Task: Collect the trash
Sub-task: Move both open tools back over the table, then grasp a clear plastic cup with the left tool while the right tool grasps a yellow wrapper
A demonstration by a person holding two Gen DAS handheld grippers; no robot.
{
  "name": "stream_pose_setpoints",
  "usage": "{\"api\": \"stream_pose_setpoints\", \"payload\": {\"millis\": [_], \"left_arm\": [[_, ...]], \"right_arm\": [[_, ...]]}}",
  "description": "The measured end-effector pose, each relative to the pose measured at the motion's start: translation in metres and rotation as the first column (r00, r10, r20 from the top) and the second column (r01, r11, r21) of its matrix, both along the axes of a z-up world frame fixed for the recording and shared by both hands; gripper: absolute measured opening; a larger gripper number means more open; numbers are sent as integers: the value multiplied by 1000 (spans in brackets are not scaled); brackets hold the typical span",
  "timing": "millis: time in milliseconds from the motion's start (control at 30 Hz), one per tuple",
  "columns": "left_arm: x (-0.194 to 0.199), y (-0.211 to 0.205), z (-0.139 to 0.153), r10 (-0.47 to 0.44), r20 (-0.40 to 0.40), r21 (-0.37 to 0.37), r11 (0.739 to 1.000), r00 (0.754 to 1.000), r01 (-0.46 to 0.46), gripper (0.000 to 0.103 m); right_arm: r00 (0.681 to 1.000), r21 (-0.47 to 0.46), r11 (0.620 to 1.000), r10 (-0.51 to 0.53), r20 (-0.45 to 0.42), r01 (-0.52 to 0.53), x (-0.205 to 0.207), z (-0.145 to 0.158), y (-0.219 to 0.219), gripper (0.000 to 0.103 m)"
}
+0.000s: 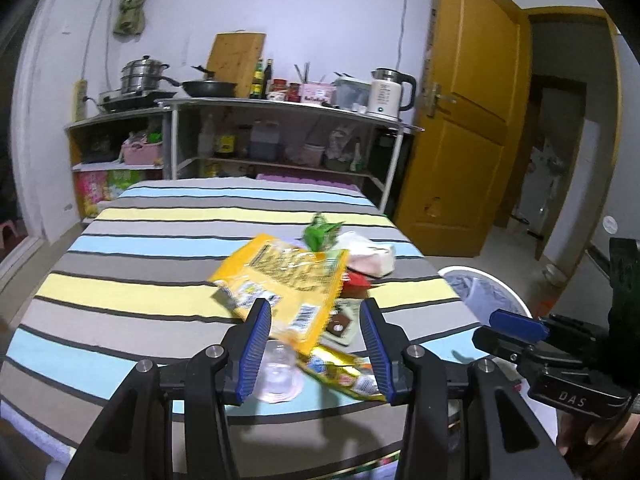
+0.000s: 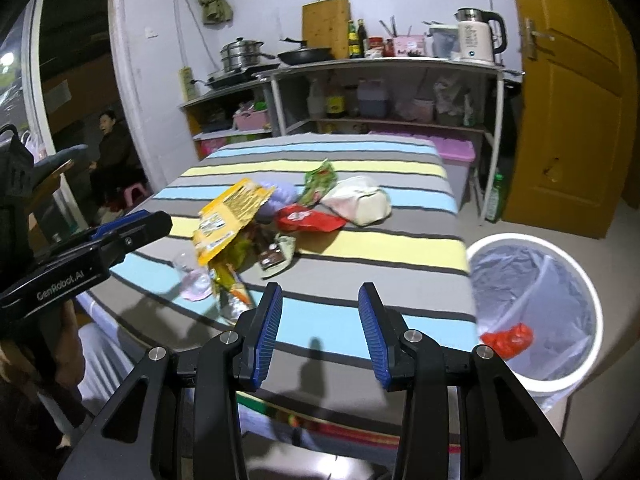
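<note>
A pile of trash lies on the striped table. It holds a big yellow snack bag, a green wrapper, a red wrapper, a white crumpled bag, a clear plastic cup and a gold wrapper. My left gripper is open, its fingers either side of the yellow bag's near corner, above the cup and gold wrapper. My right gripper is open and empty above the table's near edge. A white bin with a clear liner stands right of the table, a red wrapper inside.
A kitchen shelf with pots, bottles and a kettle stands behind the table. A yellow door is open at the right. A person sits far left in the right wrist view. A green bottle stands on the floor.
</note>
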State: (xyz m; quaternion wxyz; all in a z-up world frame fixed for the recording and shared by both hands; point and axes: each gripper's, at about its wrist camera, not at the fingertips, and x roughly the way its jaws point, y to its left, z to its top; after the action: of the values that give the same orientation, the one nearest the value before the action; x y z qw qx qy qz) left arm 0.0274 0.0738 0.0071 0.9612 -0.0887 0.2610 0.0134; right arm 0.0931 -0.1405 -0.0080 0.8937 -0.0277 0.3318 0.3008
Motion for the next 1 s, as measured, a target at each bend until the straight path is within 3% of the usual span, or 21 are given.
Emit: {"api": "stream_pose_setpoints", "payload": {"millis": [333, 600, 1000], "left_arm": [[-5, 33, -13, 52, -31, -14, 999, 998, -53, 46], [-9, 49, -27, 36, -64, -34, 999, 997, -38, 46], [-8, 56, -30, 34, -74, -39, 999, 997, -37, 46]], "right_arm": [[992, -24, 991, 128, -15, -129, -1, -10, 35, 41], [968, -52, 968, 244, -54, -247, 5, -28, 68, 41], [948, -114, 942, 306, -85, -315, 19, -50, 95, 41]]}}
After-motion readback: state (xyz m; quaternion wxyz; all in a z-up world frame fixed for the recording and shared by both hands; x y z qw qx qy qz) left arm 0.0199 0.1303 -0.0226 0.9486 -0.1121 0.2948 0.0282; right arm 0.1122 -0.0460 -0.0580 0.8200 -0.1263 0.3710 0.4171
